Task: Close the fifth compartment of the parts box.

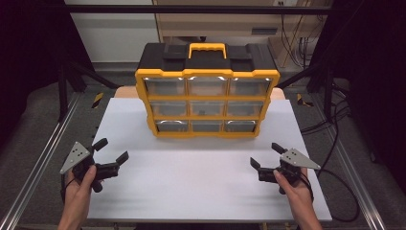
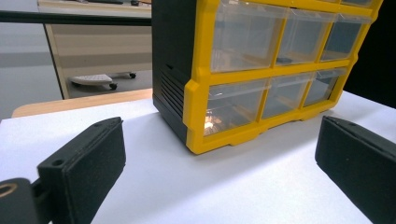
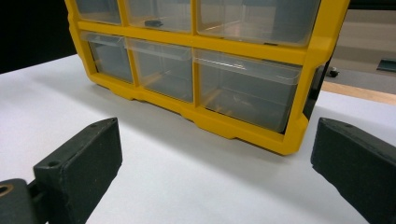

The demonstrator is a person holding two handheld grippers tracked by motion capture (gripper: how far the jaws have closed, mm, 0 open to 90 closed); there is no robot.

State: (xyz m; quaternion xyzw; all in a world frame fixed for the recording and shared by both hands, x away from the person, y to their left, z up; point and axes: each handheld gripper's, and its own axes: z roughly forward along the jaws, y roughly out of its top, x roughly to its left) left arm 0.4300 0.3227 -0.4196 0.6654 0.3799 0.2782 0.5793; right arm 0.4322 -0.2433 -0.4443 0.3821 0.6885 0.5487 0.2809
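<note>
Meanwhile both tongs, left (image 1: 111,150) and right (image 1: 266,155), gape before the drawer cabinet (image 1: 207,98).

We can read no text, label, brand, number or sign anywhere. The yellow and black drawer cabinet (image 1: 207,98) carries no lettering we can make out on its frame, handle or clear drawers, and the white table (image 1: 191,172) is blank.

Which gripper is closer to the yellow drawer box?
About equal; perhaps the left, narrowly. The left gripper sits before the organizer's left corner, the right gripper before its right corner. Both are open and apart from it.
</note>
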